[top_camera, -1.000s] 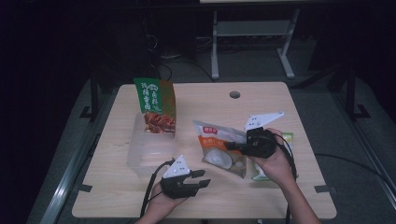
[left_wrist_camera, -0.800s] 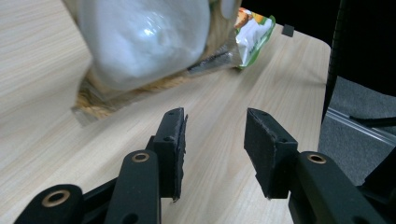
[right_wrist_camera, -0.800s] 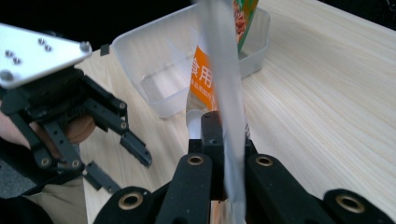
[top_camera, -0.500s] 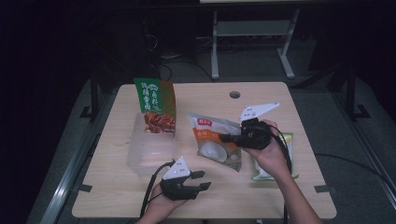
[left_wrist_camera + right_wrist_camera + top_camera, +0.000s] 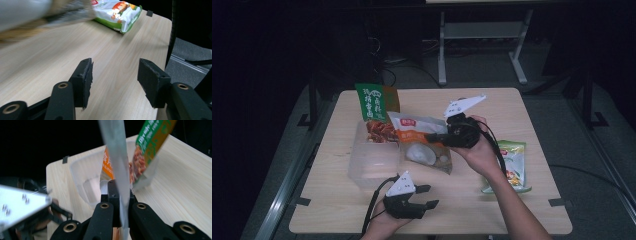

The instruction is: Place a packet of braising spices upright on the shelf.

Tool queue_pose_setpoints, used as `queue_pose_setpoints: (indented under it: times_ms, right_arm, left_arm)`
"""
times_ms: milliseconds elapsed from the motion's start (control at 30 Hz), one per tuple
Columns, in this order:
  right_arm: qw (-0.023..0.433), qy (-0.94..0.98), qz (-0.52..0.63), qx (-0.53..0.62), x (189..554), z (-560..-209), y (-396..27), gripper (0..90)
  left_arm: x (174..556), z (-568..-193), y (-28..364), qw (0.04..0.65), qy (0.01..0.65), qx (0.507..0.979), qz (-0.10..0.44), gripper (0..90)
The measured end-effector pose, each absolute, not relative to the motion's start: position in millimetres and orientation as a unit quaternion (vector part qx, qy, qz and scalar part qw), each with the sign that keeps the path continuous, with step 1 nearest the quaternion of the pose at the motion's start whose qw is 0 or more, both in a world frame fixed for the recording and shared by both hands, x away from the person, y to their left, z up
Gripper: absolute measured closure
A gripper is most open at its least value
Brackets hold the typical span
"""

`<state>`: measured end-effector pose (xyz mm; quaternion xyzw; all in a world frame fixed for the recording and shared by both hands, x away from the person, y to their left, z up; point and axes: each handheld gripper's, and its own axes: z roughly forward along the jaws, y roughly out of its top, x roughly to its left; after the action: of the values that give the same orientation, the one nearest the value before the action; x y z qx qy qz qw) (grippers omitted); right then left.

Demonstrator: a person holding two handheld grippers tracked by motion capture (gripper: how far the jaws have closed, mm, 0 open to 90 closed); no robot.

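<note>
We pinch the dumpling packet (image 5: 424,145) in our right gripper (image 5: 432,136), swinging it toward the clear bin (image 5: 372,162) at nine o'clock, while our left gripper (image 5: 426,196), its jaws just opening, waits spread and empty.

Orange-white snack bag (image 5: 422,145), green pkt (image 5: 371,102) w/ red-brown food print, clear tub (image 5: 367,167), black jaws.

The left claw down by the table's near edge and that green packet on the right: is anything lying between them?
No. In the left gripper view, bare wooden table stretches from the open left claw to the green packet.
</note>
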<state>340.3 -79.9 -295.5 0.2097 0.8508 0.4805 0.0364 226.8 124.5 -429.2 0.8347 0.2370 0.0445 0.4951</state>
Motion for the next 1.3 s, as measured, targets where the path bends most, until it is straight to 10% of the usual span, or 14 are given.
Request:
queue_pose_setpoints:
  times_ms: [1300]
  right_arm:
    - [-0.046,0.869,0.459,0.18,372,-333,83,89.7]
  left_arm:
    - [211,-430,124,0.504,0.214,0.835,0.047,29.8]
